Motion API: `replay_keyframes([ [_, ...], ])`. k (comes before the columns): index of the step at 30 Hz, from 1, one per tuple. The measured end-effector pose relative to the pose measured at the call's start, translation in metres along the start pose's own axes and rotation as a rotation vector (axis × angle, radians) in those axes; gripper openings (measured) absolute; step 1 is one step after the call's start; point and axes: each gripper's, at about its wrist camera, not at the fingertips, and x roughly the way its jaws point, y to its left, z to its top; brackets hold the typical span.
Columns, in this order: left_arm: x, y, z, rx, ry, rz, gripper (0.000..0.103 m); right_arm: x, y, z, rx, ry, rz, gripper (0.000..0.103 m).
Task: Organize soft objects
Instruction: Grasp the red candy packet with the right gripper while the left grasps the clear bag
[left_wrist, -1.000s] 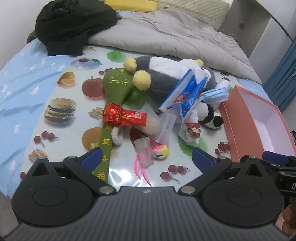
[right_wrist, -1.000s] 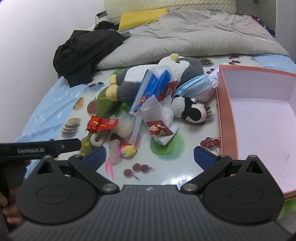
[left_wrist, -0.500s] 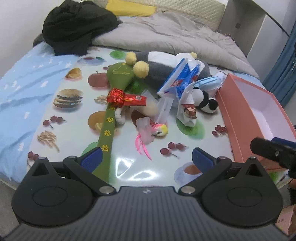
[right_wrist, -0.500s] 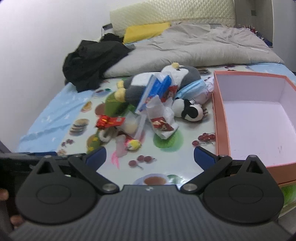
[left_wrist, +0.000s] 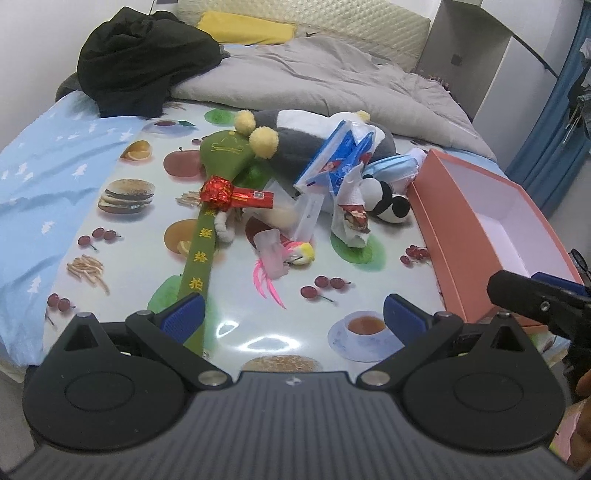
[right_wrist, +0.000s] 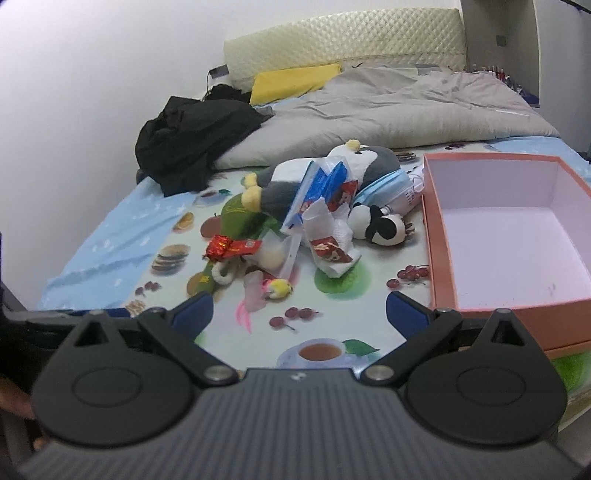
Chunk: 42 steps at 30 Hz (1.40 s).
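Both tools, left tool (left_wrist: 293, 314) and right tool (right_wrist: 299, 308), hang released and empty, short of the pile. Panda plush (right_wrist: 380, 225) lies just left of the empty orange box (right_wrist: 436, 254), likely the intended receptacle; nothing yet sorted.

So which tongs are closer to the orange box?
Right. The right tongs hang by the orange box at its near corner; the left tongs sit further left, by the green plush stick.
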Motion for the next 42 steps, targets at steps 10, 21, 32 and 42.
replay_keyframes([
  [10, 0.024, 0.001, 0.007, 0.092, -0.025, -0.012, 0.103, 0.023, -0.004, -0.002, 0.041, -0.011, -0.062, 0.102],
  [21, 0.104, 0.014, 0.022, -0.009, 0.032, -0.009, 0.096, 0.099, -0.035, 0.016, 0.108, 0.043, 0.011, 0.101],
  [32, 0.176, 0.042, 0.036, -0.104, 0.027, -0.020, 0.066, 0.178, -0.057, 0.029, 0.165, 0.101, 0.078, 0.070],
  [42, 0.208, 0.056, 0.033, -0.157, 0.041, -0.053, 0.054, 0.220, -0.064, 0.033, 0.206, 0.129, 0.072, 0.059],
])
